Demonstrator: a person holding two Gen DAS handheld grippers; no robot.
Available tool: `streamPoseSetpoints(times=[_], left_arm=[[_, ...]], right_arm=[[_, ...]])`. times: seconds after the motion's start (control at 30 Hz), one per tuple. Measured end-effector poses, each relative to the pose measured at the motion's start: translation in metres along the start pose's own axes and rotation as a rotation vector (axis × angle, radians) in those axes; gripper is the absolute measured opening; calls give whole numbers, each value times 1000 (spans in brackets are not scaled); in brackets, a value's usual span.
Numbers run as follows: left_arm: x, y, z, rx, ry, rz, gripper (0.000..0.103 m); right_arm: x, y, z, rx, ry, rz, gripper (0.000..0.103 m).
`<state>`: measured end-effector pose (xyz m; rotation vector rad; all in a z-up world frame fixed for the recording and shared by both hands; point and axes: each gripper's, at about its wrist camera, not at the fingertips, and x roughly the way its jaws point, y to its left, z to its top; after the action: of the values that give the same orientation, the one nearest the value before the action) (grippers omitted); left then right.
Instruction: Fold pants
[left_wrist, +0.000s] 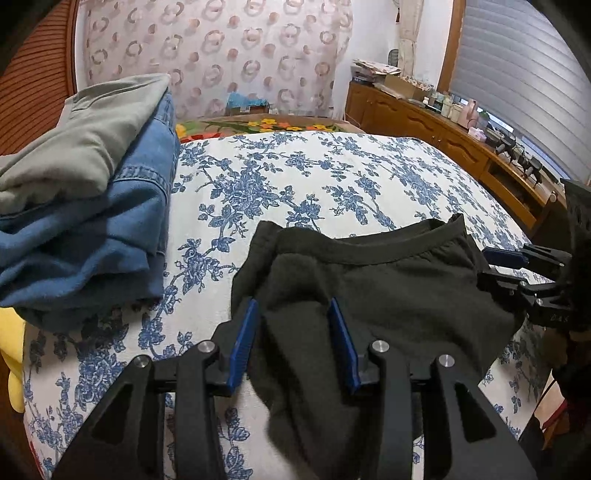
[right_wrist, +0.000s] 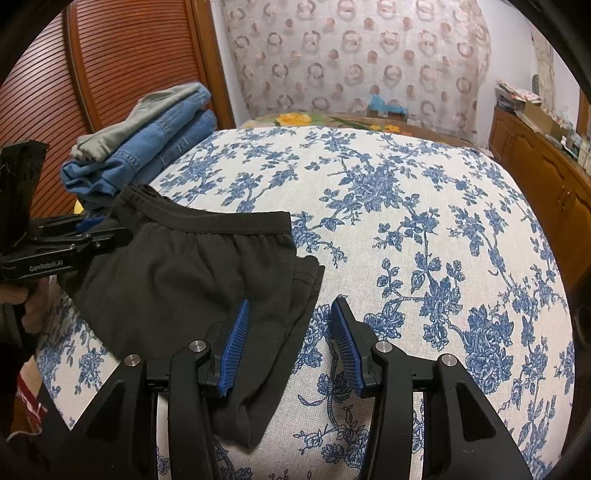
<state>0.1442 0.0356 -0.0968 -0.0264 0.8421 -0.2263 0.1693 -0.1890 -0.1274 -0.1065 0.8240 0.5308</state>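
The black pants (left_wrist: 388, 288) lie folded on the flowered bedspread (left_wrist: 295, 177), with the elastic waistband on the far side. My left gripper (left_wrist: 292, 306) stands open over their left part. A ridge of black cloth runs up between its blue pads, which do not press on it. In the right wrist view the pants (right_wrist: 177, 273) lie left of centre. My right gripper (right_wrist: 291, 306) is open over their right edge, its left finger above the cloth and its right finger above the bedspread (right_wrist: 406, 206). Each gripper also shows from the side in the other's view: the right gripper (left_wrist: 484, 264) and the left gripper (right_wrist: 118, 230).
A pile of folded clothes, grey-green trousers (left_wrist: 85, 140) on blue jeans (left_wrist: 92, 236), sits at the bed's left side. A wooden sideboard (left_wrist: 461, 144) crowded with small items runs along the right. A slatted wooden door (right_wrist: 122, 62) stands behind the pile. A hand (right_wrist: 22, 299) holds the left gripper.
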Motion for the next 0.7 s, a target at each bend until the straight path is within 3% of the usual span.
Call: streamPoseSetpoints(times=[0.17,0.7], left_arm=[[0,0,1,0,2,0,41],[2,0,0,-12,6,-7,44]], right_arm=[[4,4,5,-22,28,2,59],[20,-8,33,71,68,11,57]])
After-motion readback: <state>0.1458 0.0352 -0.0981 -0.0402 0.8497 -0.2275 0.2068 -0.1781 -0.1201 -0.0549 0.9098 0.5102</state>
